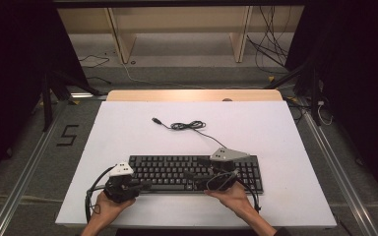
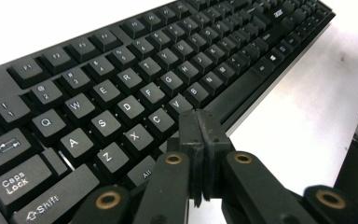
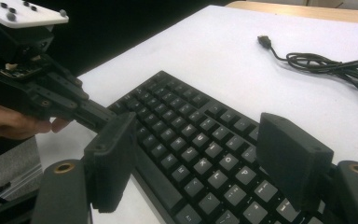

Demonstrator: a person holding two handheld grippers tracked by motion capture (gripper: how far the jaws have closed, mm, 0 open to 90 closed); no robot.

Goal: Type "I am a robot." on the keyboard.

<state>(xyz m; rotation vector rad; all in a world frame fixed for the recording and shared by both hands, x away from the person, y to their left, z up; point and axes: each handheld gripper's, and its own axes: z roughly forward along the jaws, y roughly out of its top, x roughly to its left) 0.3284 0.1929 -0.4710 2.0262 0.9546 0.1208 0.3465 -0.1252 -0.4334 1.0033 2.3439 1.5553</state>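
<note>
The left tongs (image 2: pixel 200 140) are clenched, their two black jaws pressed flat together with nothing between them. Their tip sits just over the keyboard's (image 2: pixel 168 70) near edge, close to the bottom letter row and the long space bar; I can't tell whether it actually touches a key. From above, the left tongs (image 1: pixel 145 186) lie low at the keyboard's (image 1: pixel 177 169) front left corner, pointing in along its front edge, with a hand (image 1: pixel 109 206) behind them and a black cable looping out to the side.

The right tongs (image 3: pixel 205 163) are released, jaws standing wide apart and holding nothing. Keys of the keyboard (image 3: pixel 191 135) show in the gap between them, the pads hanging over the key rows and clear of them. Beyond those jaws the left tongs (image 3: pixel 116 122) come in from the side over the keyboard's far end. From above, the right tongs (image 1: pixel 204 182) sit over the right half of the keyboard near its front edge, a grey three-cornered plate on top and the right hand (image 1: pixel 234 196) holding from behind.

The keyboard lies flat on the white bench (image 1: pixel 128 132), towards the person's side, long edge across. Its cord (image 1: pixel 189 126) trails away over the bench in a loose tangle, ending in a plug (image 1: pixel 155 120) lying free on the surface, well apart from the keys.
</note>
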